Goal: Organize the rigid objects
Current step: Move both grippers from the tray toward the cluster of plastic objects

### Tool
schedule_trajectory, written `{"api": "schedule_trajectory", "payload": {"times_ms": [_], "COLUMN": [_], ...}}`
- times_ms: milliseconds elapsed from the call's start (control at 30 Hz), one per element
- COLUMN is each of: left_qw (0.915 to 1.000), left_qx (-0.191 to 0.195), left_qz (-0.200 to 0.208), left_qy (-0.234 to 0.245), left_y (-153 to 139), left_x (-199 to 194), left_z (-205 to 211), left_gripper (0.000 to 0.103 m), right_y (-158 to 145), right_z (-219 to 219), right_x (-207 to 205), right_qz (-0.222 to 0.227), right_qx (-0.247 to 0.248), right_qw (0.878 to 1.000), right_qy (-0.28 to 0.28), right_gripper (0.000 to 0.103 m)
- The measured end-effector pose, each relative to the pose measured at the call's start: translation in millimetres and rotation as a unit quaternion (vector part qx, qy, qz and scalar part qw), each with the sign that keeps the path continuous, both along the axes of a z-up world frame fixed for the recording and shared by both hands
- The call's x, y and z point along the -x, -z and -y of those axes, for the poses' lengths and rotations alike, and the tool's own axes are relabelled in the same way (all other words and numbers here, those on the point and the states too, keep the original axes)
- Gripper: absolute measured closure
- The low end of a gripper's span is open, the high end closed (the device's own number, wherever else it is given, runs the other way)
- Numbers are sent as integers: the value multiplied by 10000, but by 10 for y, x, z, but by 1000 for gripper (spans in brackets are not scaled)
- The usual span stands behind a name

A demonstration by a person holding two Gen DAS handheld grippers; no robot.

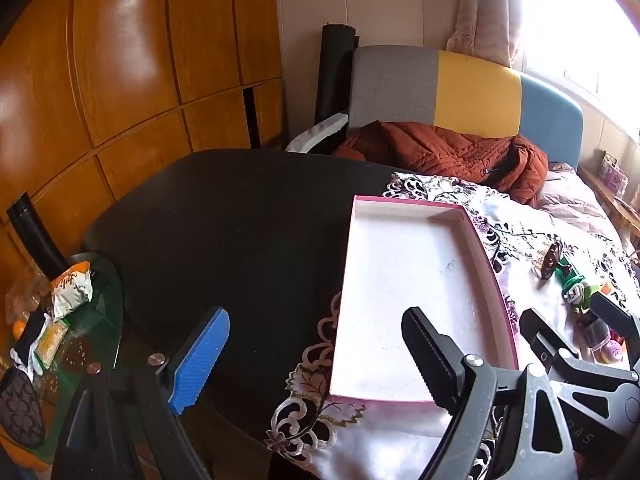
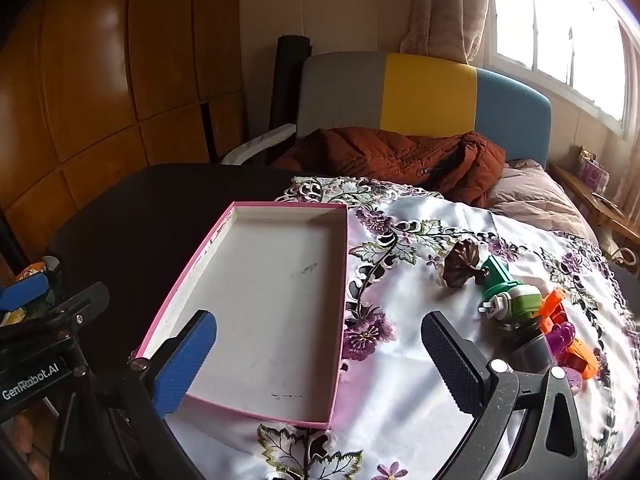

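An empty pink-rimmed tray (image 2: 256, 280) lies on the embroidered white cloth (image 2: 400, 360); it also shows in the left wrist view (image 1: 400, 280). To its right lies a cluster of small items: a brown shell-shaped piece (image 2: 460, 264), a green plug-like toy (image 2: 504, 284), orange parts (image 2: 552, 304), a purple piece (image 2: 562, 336) and a dark cup (image 2: 530, 350). My right gripper (image 2: 320, 360) hovers open over the tray's near right edge, holding nothing. My left gripper (image 1: 316, 356) stands open at the tray's near left edge, also with nothing between its fingers.
The cloth covers the right part of a black table (image 1: 220, 232). A glass side table (image 1: 80, 320) with snack packets stands at the left. Behind are a bed with a rust jacket (image 2: 400, 156), a grey-yellow-blue headboard (image 2: 428, 92) and wooden cupboards (image 1: 120, 80).
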State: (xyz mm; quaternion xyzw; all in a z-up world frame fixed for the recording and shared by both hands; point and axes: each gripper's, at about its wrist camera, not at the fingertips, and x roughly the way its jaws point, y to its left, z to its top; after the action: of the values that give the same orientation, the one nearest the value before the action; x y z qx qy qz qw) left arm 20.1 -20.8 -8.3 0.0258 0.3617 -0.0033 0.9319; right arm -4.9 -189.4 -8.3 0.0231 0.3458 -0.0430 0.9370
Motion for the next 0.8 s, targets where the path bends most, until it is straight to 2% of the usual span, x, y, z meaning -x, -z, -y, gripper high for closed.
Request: {"api": "schedule_trajectory", "payload": {"times_ms": [300, 467, 567, 800], "left_qw": [9999, 9968, 9916, 9838], "left_qx": [78, 605, 1013, 1317], "left_qz": [27, -175, -345, -312], "left_qy": [147, 492, 720, 1173], "left_y": [-57, -79, -99, -168], "left_x": [54, 82, 75, 124], "left_z": [70, 120, 165, 368], "left_gripper": [13, 13, 13, 12], "right_y": [-56, -96, -126, -177], "right_z": [87, 178, 281, 580], "right_x": [50, 111, 151, 210], "right_qz": [86, 163, 184, 221], "right_qx": [-47, -40, -23, 104], "right_qw": [10000, 9999, 9998, 9994], "right_qy": [-2, 10, 54, 229], "right_gripper": [0, 0, 0, 0]}}
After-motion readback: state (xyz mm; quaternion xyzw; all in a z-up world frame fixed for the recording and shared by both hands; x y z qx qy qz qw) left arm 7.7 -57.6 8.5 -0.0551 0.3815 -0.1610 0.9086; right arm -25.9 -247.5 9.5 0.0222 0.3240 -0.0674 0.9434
